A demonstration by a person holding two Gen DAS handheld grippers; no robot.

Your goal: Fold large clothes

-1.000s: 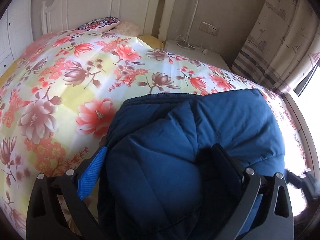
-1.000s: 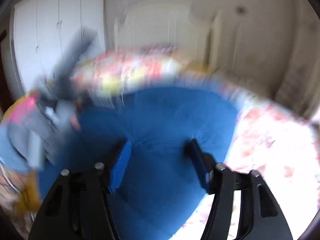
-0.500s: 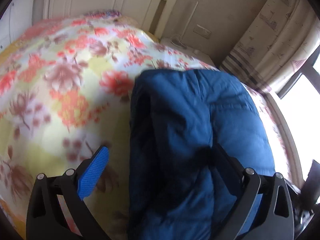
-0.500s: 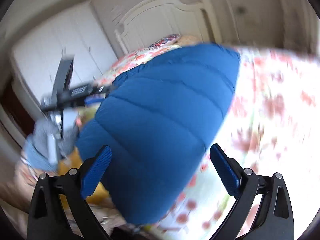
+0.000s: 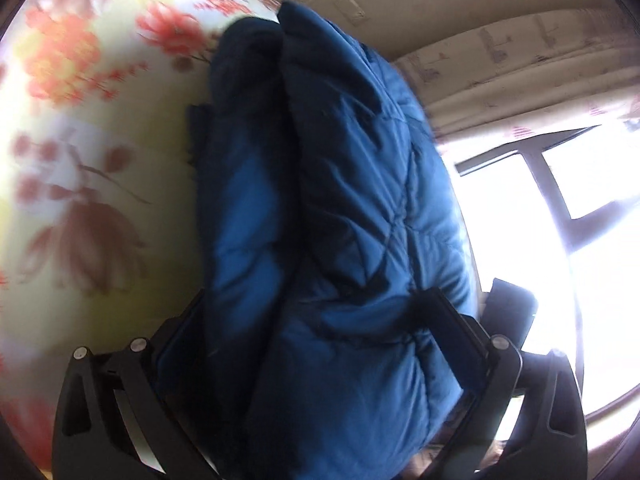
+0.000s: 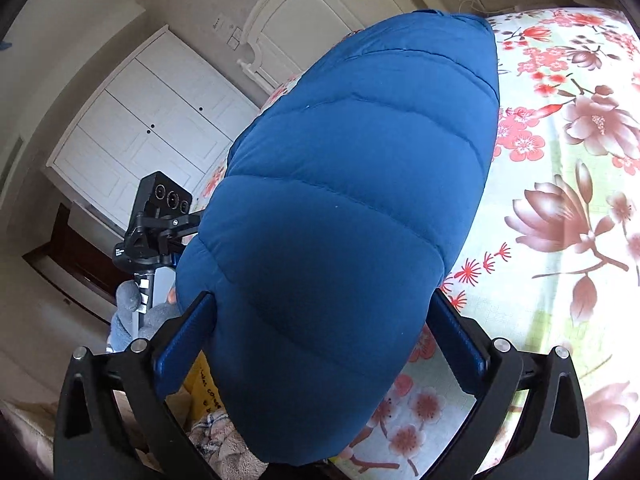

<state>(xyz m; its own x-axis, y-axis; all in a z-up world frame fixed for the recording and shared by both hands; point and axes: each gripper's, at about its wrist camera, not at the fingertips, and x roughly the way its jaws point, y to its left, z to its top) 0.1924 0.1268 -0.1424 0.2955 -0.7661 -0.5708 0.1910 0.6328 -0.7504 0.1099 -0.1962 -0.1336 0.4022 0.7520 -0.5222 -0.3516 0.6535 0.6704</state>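
Since 0.5 s ago: the left view has rolled toward the window and the right gripper (image 6: 324, 328) now straddles the blue padded jacket (image 6: 352, 184), which it did not touch before. Jacket is a thick folded bundle, edge-on above the floral bedspread (image 6: 560, 160), seemingly squeezed from 2 ends to keep the folds together. Left gripper (image 5: 320, 320): jaws wide, pinching the bundle. Right: jaws wide, both pads against its end.

Left wrist view: close behind a puffy blue quilted jacket (image 5: 340, 240), facing the bright window (image 5: 560, 200) | Right wrist view: equally close, facing the white wardrobe (image 6: 152, 128) | Shared: jacket, floral bedspread (image 6: 560, 200)
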